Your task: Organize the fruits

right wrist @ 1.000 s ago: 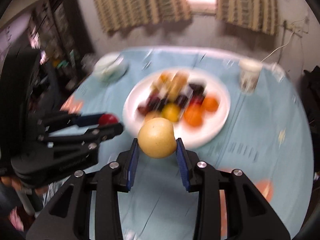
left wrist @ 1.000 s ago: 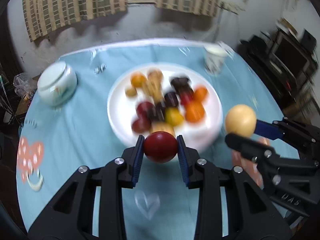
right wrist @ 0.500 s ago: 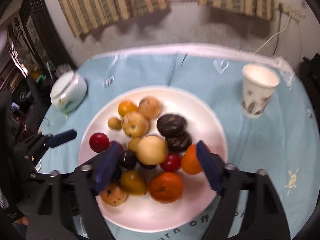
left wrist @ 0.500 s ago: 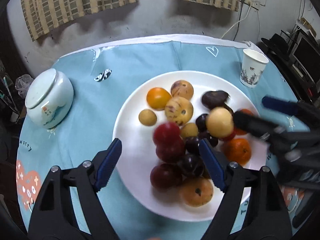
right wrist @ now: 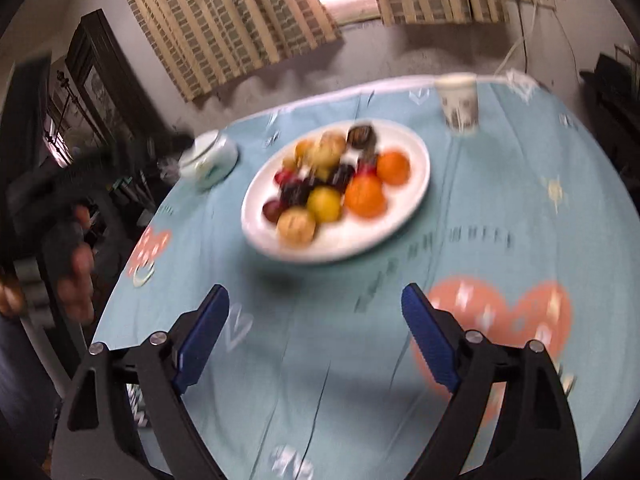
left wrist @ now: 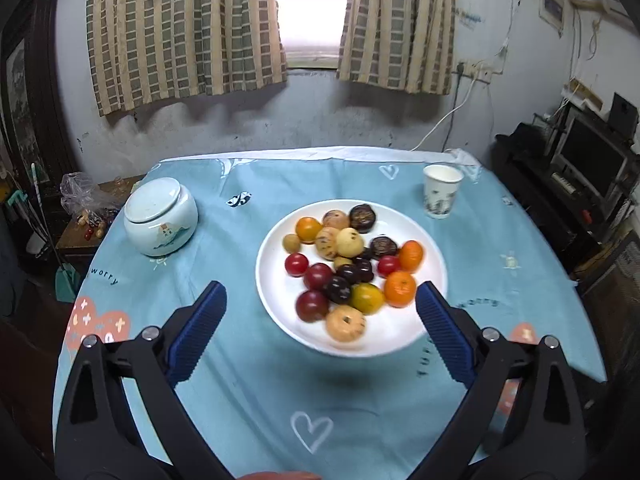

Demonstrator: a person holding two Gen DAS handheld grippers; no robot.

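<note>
A white plate [left wrist: 430,300] on the blue tablecloth holds several fruits: red ones such as a small red fruit [left wrist: 296,264], dark plums, oranges [left wrist: 400,288], and a pale yellow fruit [left wrist: 349,242]. My left gripper [left wrist: 320,328] is open and empty, raised above the plate's near edge. In the blurred right wrist view the plate [right wrist: 412,196] lies ahead, and my right gripper [right wrist: 314,330] is open and empty above the cloth in front of it. The left gripper [right wrist: 68,200] shows as a dark blur at the left.
A pale lidded ceramic jar [left wrist: 160,216] stands left of the plate. A paper cup [left wrist: 442,191] stands at the far right. Dark shelves with electronics [left wrist: 580,168] sit right of the table, a low cluttered side table [left wrist: 92,220] left.
Both grippers opened: the left let go of the red fruit and the right of the pale yellow fruit, both now lying on the plate. Both grippers then pulled back and up from the plate.
</note>
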